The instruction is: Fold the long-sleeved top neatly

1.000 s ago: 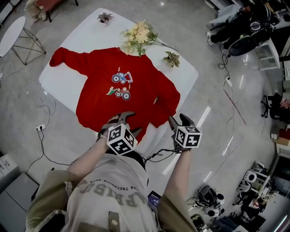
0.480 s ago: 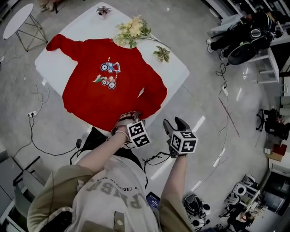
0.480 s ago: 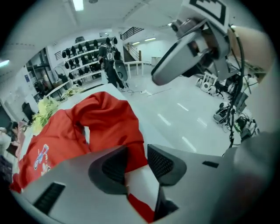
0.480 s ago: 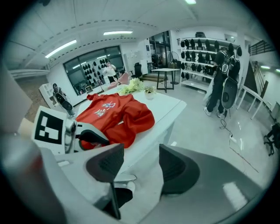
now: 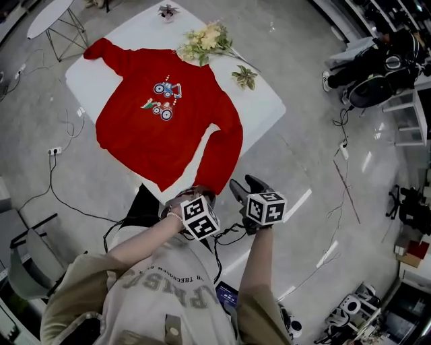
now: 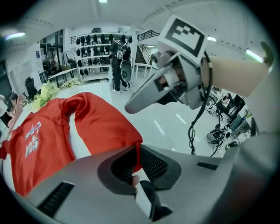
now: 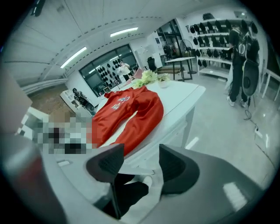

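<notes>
A red long-sleeved top [image 5: 161, 121] with a tractor print lies flat, front up, on the white table [image 5: 262, 108]. Its far sleeve stretches out to the upper left, and the near sleeve [image 5: 225, 145] runs down to the table's near corner. At that corner my left gripper [image 5: 196, 195] is closing its jaws, and the sleeve's cuff [image 6: 122, 135] is pinched between the pads [image 6: 148, 162]. My right gripper [image 5: 246, 186] hovers just to the right, off the table's edge. It is open with nothing between its fingers [image 7: 175, 164].
A bunch of pale flowers [image 5: 205, 42] lies at the top's collar. A small sprig [image 5: 244, 76] sits near the right shoulder and another [image 5: 167, 10] at the far edge. A round side table [image 5: 50, 10] stands beyond, and cables [image 5: 60, 195] trail over the floor on the left.
My left gripper has moved right along the hem to the near sleeve's cuff, and its jaws have closed on it. The right gripper has shifted slightly and stayed open.
</notes>
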`<state>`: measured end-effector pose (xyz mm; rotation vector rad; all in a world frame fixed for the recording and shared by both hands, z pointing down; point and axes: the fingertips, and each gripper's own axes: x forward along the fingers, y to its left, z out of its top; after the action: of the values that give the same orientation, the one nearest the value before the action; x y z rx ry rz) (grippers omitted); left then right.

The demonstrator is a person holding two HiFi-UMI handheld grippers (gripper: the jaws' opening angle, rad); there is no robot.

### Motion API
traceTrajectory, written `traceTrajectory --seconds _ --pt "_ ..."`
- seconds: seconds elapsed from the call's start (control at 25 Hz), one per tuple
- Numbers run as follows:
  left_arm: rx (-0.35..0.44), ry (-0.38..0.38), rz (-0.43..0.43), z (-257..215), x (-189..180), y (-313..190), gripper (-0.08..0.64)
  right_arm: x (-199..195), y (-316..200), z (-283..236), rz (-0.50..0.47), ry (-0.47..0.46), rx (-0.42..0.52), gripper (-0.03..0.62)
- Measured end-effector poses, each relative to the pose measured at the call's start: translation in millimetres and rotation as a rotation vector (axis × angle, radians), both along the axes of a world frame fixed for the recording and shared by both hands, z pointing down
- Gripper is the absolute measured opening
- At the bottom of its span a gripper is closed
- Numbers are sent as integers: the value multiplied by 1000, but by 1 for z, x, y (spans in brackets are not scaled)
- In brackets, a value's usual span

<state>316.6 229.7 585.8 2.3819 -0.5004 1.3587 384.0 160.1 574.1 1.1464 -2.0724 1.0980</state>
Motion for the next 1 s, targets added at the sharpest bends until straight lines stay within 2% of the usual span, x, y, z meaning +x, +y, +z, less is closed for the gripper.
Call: traceTrajectory --seconds 0.32,0.4,0.44,0.52,0.56,0.6,0.8,0.84,0.92,0.96,1.0 --pt "74 45 -13 -13 -3 13 34 -45 30 18 -47 -226 -167 236" --pt "86 53 -20 -15 -3 16 34 -51 34 12 -64 -276 -193 215" --pt "95 55 -19 -15 -2 16 34 -53 35 9 -77 -292 -200 179" --pt "114 58 -19 -17 -2 15 34 -59 36 5 -113 -301 -200 107" --pt "122 62 -22 -18 -2 15 34 -61 35 4 -131 -294 -194 41" --pt "126 67 -26 -19 -2 14 34 -62 35 3 -149 -282 -188 15" --pt "152 75 -42 -21 -8 11 38 -61 24 -13 -186 -232 -137 9" --pt "157 72 -38 -20 -10 11 62 -60 21 -19 -183 -235 -122 9" --pt "153 55 -21 -11 -15 13 197 -58 17 -31 -188 -236 -97 9" --pt "153 36 -10 -5 -18 15 221 -58 16 -35 -194 -230 -88 9" --pt "161 9 1 2 -22 15 280 -57 15 -39 -199 -224 -82 9"
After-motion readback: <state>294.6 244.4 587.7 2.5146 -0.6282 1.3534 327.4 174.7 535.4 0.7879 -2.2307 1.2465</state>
